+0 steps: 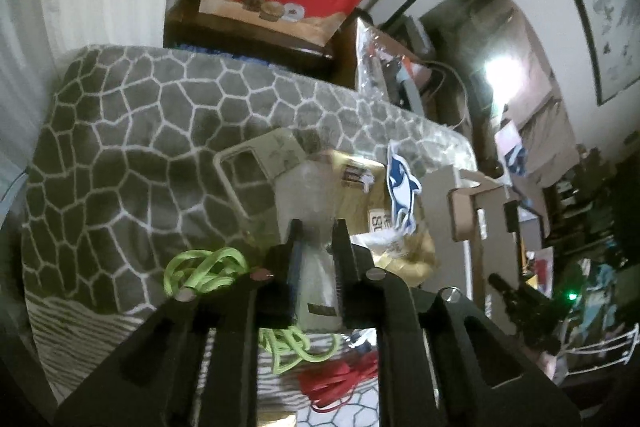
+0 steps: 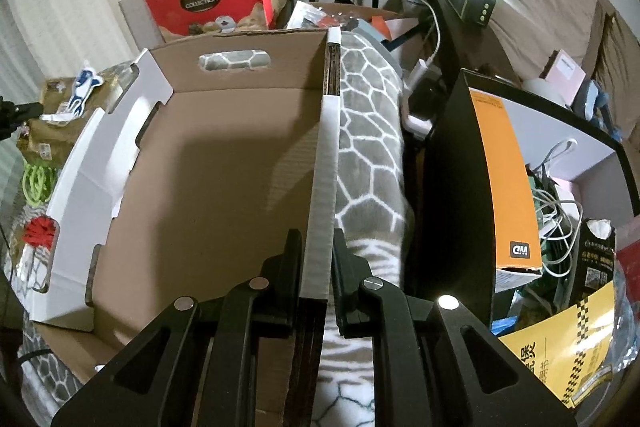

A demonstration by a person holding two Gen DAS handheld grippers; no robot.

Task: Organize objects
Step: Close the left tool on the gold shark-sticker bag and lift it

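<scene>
Grey pebble-patterned blanket (image 1: 132, 131) carries everything. Left gripper (image 1: 316, 239) is clenched on a clear plastic packet (image 1: 318, 267) near the blanket's right edge. Right gripper (image 2: 318, 247) pinches the open brown cardboard box's (image 2: 224, 163) right wall; steady it, then lower the packet inside.

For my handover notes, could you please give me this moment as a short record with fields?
surface: grey patterned blanket
left gripper: shut on a clear packet
right gripper: shut on the cardboard box wall
box contents: nothing visible
loose items: green cord, red cord, dolphin sticker
</scene>
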